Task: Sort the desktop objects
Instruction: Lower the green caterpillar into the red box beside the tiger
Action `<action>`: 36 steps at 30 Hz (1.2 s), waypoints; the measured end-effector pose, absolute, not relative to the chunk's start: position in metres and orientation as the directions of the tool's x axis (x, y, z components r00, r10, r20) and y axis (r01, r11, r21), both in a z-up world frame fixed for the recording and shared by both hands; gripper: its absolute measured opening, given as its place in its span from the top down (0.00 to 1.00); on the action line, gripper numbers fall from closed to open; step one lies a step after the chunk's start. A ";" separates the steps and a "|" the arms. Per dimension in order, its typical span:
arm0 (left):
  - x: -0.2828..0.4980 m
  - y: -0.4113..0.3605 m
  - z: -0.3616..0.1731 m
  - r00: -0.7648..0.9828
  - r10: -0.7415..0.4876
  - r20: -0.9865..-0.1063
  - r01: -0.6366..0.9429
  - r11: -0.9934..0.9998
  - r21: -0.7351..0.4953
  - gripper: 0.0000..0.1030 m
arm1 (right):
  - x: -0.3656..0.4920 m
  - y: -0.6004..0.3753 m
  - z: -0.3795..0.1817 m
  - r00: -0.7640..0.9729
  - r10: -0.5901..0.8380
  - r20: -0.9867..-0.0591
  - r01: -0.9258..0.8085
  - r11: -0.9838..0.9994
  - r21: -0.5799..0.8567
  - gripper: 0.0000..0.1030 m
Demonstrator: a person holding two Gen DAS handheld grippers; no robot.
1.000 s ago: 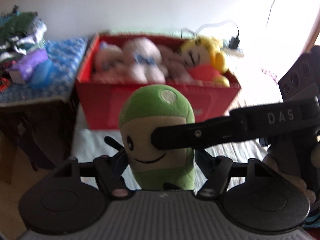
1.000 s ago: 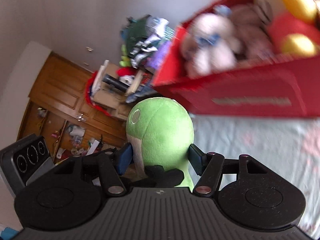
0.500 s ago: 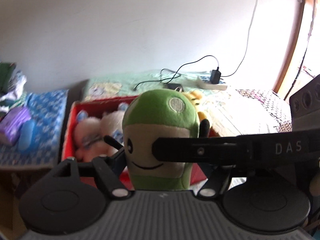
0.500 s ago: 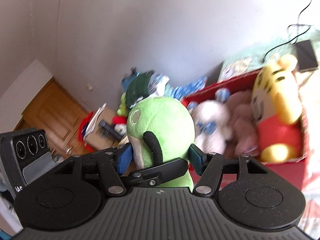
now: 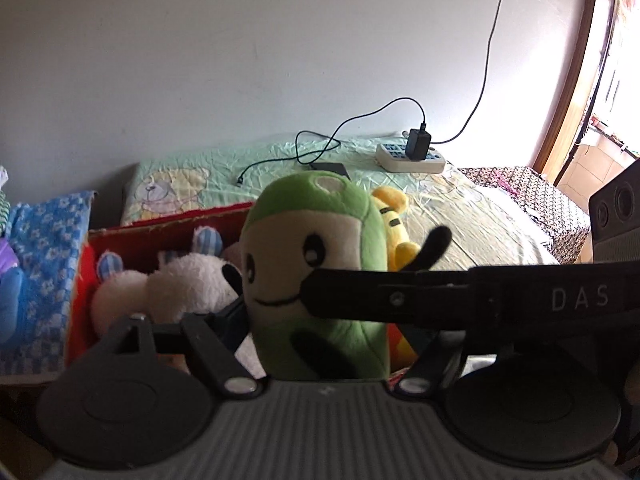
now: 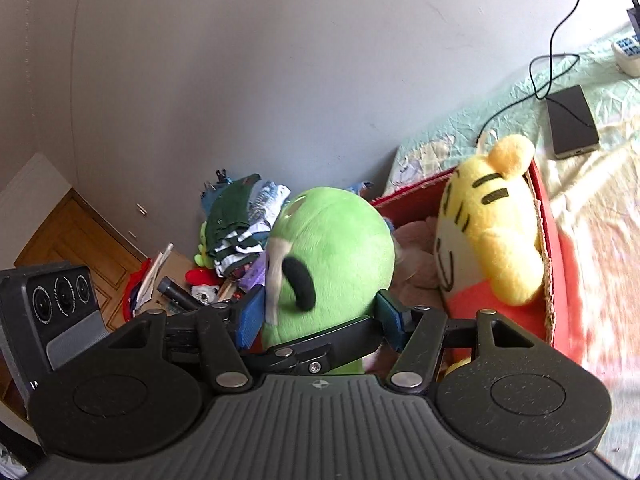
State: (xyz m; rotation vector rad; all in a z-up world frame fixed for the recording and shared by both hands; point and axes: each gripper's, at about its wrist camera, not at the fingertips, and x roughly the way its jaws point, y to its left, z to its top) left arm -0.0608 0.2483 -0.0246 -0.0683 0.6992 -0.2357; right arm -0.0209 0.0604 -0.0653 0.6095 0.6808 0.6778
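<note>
While above the red box (image 6: pixel 554 264), both grippers' fingers pinching the green plush (image 6: pixel 332 256).

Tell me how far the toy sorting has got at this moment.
Done: a yellow tiger plush and a white plush already lie in the red box. In hand: the green plush is gripped by both the left gripper and the right gripper, held over the box. Left: release it inside; other unsorted items are not visible.

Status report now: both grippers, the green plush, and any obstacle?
Both grippers shut on green plush. Plush above red box. Yellow tiger, white plush already inside.
</note>
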 end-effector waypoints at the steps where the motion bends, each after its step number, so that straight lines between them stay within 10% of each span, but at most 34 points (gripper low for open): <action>1: -0.058 0.250 -0.027 0.735 -0.243 -0.633 0.189 0.970 -0.153 0.26 | -0.019 0.058 -0.067 0.582 0.728 -0.362 -0.352 0.627 0.695 0.40; 36: -0.018 0.246 -0.066 0.641 -0.210 -0.739 0.113 0.977 -0.179 0.22 | 0.012 0.064 -0.092 0.534 0.720 -0.443 -0.365 0.669 0.647 0.31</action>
